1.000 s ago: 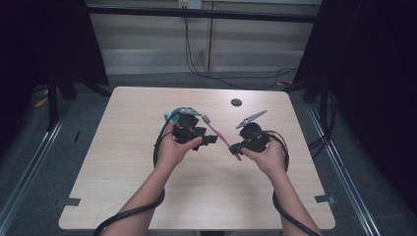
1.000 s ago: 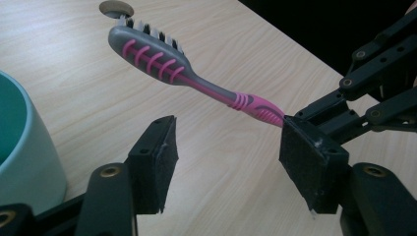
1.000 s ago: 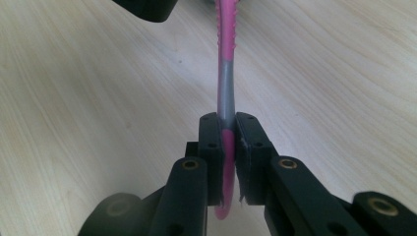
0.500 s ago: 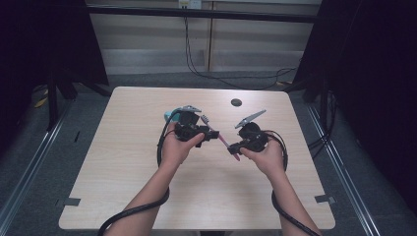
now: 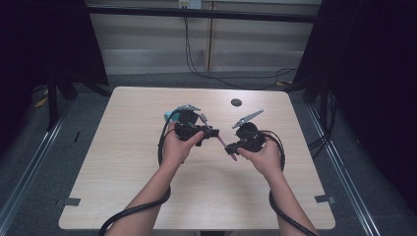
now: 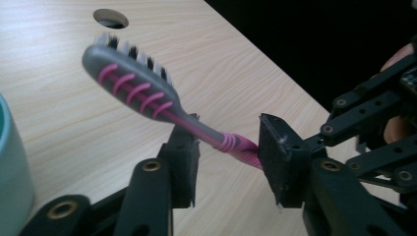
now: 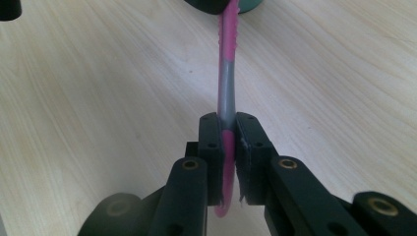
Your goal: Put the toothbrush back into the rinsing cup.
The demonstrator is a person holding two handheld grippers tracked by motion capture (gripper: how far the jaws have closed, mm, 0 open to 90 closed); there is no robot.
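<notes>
A pink and grey toothbrush (image 5: 223, 143) hangs above the middle of the table between my two grippers. My right gripper (image 7: 227, 123) is shut on its pink handle (image 7: 227, 147), and the grey shaft runs away from it toward the left gripper. The neck (image 6: 206, 132) crosses the gap of my left gripper (image 6: 228, 135), with the bristled head (image 6: 130, 81) beyond. These jaws have just been closing with the brush between them; a gap remains and the pads (image 6: 275, 147) do not press it. In the high view the left gripper (image 5: 214, 132) faces the right gripper (image 5: 231, 149).
A teal cup (image 5: 169, 116) stands on the table just behind my left hand, and its wall (image 6: 10, 162) is close at the left gripper view's edge. A round hole (image 5: 236, 102) lies near the table's far edge. Cables trail off the table's front edge.
The left gripper's jaws have drawn closer together around the toothbrush neck. Both hands and the toothbrush stay where they were.
</notes>
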